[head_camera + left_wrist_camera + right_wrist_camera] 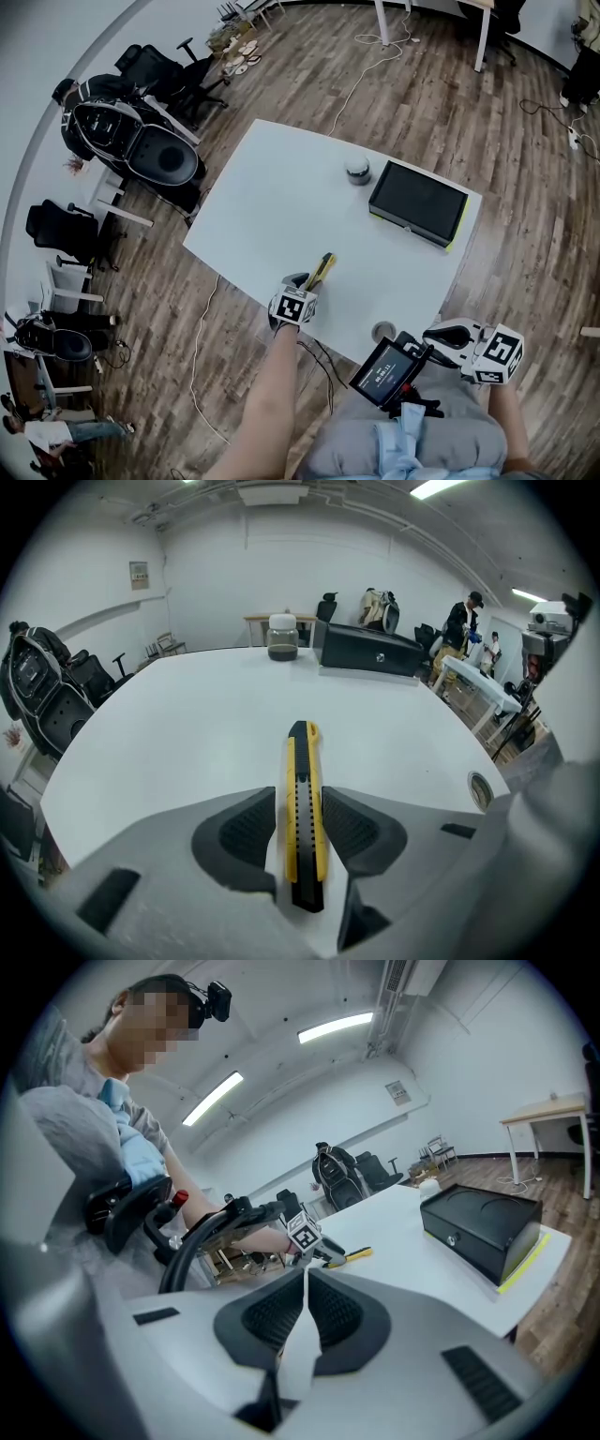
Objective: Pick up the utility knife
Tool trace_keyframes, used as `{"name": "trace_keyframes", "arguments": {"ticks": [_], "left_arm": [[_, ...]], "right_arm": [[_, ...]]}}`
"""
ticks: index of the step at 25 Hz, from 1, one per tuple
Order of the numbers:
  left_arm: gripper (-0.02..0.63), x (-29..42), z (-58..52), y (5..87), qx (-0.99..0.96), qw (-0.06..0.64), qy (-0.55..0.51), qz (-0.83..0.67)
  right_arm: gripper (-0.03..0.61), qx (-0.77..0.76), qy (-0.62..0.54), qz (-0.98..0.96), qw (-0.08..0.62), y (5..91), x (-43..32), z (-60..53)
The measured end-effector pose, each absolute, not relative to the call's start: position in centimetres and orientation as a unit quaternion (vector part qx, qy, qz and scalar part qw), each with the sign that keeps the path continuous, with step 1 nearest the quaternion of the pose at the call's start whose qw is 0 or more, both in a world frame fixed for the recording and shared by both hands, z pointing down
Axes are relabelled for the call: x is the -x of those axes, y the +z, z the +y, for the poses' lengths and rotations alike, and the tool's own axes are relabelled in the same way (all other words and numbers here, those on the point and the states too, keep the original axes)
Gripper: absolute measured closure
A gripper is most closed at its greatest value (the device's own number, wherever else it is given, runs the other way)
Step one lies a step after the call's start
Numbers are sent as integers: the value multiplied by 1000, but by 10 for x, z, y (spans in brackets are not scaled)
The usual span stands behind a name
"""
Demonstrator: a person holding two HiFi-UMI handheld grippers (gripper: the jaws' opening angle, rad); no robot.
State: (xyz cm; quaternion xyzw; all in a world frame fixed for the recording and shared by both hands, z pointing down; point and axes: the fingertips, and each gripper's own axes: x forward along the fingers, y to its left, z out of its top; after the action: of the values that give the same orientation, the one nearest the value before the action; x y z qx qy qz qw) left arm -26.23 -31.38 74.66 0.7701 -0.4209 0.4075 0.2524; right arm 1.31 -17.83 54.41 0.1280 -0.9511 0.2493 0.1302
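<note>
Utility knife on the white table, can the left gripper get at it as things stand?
Probably yes. The left gripper straddles the utility knife, jaws apart with the handle lying between them on the table, and nothing looks to be in the way.

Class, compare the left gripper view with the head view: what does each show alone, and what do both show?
Only the left gripper view: the left hand-held gripper, jaws apart, the utility knife lying between them. Only the head view: the right hand-held gripper, the person's forearm. Both: the utility knife, white table, jar and black case.
</note>
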Motion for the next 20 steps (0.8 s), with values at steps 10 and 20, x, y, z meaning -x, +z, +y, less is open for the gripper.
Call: {"name": "trace_keyframes", "arguments": {"ticks": [10,20], "left_arm": [[474,259,-316,751,-760,262,431,-410],[474,260,-315,747,-746,268,453,-409]], "right_arm": [[548,-125,253,-950,132,546,-13,-184],[548,-124,254,-951,128,546,-11,-185]]}}
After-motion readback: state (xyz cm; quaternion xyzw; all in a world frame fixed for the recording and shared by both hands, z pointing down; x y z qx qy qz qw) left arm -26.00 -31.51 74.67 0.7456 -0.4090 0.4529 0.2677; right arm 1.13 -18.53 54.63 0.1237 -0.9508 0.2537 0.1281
